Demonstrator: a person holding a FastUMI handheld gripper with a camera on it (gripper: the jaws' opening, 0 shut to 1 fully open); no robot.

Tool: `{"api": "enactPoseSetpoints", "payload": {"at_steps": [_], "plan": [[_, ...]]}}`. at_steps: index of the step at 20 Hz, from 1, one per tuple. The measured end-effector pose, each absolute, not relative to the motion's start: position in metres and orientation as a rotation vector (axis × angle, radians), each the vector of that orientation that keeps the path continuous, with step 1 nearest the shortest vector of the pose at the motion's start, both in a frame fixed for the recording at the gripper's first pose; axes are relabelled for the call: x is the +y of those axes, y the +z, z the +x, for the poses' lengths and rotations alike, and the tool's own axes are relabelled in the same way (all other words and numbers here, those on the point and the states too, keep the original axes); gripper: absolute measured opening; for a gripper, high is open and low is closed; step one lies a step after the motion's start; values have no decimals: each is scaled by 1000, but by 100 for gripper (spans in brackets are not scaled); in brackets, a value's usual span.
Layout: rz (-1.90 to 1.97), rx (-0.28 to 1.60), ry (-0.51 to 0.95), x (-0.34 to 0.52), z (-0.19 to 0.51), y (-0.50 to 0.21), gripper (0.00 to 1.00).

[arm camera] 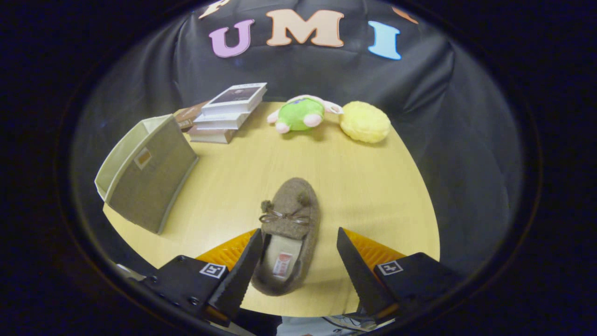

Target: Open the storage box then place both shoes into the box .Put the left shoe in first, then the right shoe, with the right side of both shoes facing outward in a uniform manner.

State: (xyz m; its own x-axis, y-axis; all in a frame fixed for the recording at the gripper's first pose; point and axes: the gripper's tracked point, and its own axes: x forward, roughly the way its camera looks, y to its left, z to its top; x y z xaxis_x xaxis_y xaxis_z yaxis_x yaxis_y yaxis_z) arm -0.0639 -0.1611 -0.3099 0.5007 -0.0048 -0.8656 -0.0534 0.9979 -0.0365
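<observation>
low in the frame, open gripper (298,266) straddles a soft, light felt shoe (289,233); pinch its heel rim.

Shoe (289,233) between spread claw (298,242) fingers

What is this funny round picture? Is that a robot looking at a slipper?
It is not a whole robot. A person holds a gripper, a tool with two fingers, and a camera rides on it. The picture looks forward along those fingers, so you see them at the bottom.

The fingers are open and nothing is held. A brown shoe lies on the table, its heel between the fingers and its toe pointing away.

Further off, to one side, stands a fabric box. Beyond it is a stack of books. Next to the books lie a green plush toy and a yellow plush.
</observation>
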Motion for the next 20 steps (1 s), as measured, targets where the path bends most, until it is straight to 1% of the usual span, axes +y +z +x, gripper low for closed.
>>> {"api": "enactPoseSetpoints", "payload": {"at_steps": [5, 10, 15, 17, 18, 20], "plan": [[-57, 1147, 73, -169, -81, -347, 99], [-36, 1223, 82, -170, -85, -373, 89], [17, 1284, 94, -160, -90, -382, 57], [38, 1308, 72, -159, -91, -383, 44], [34, 1304, 28, -166, -90, -384, 38], [103, 1324, -11, -168, -91, -383, 25]]}}
